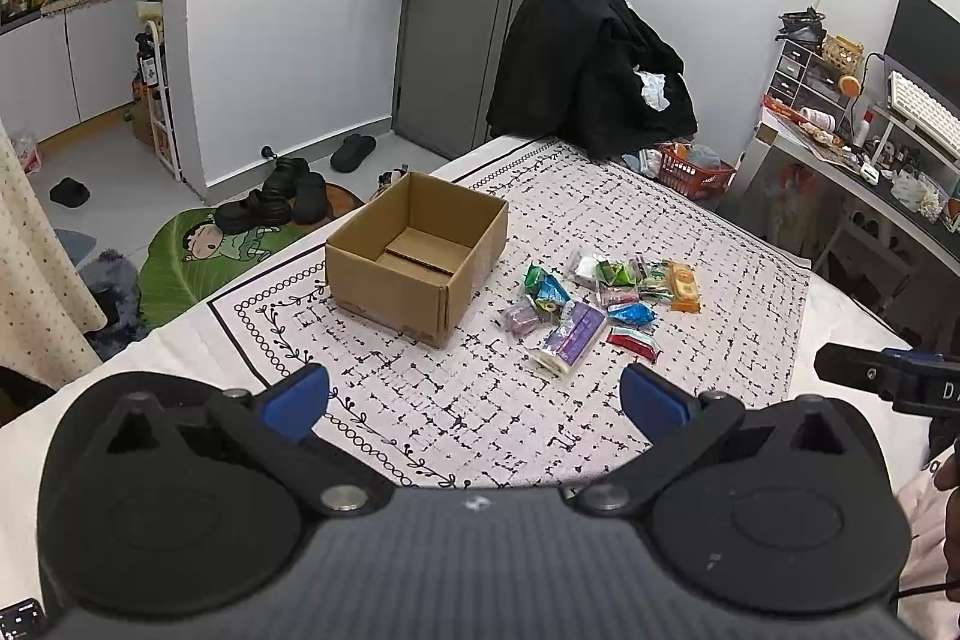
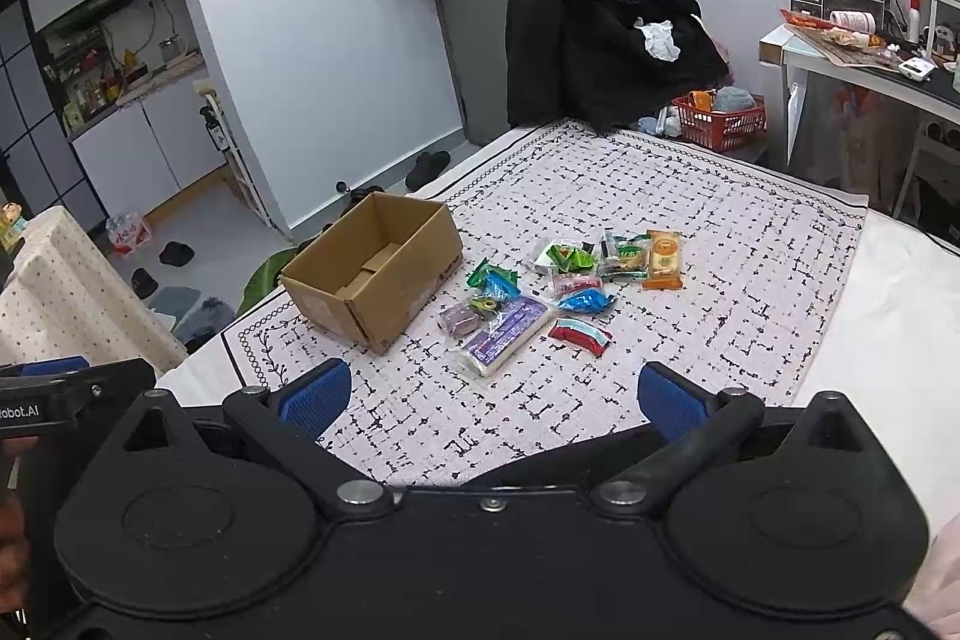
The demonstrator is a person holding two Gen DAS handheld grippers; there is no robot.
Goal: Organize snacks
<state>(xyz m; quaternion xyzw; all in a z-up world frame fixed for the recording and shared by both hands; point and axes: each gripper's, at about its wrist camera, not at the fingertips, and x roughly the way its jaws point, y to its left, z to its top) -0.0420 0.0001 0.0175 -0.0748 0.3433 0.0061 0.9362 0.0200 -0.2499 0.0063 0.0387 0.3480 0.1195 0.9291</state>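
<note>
An open cardboard box (image 1: 420, 256) (image 2: 375, 268) stands empty on the patterned cloth (image 1: 540, 418) (image 2: 750, 232). To its right lies a pile of several wrapped snacks (image 1: 600, 301) (image 2: 558, 292), among them a long purple pack (image 1: 573, 334) (image 2: 507, 331), a red pack (image 1: 633, 342) (image 2: 581, 334) and an orange pack (image 1: 684, 286) (image 2: 663, 259). My left gripper (image 1: 474, 403) hovers open near the cloth's front edge, well short of the snacks. My right gripper (image 2: 495, 400) is open too, held back the same way. Nothing lies between either pair of blue pads.
A chair draped in black clothing (image 1: 591, 64) (image 2: 606, 34) stands at the far side. A red basket (image 1: 696, 169) (image 2: 720, 121) sits on the floor beside it. A cluttered desk (image 1: 870, 160) (image 2: 864, 52) lines the right. Shoes and a green mat (image 1: 198, 250) lie left.
</note>
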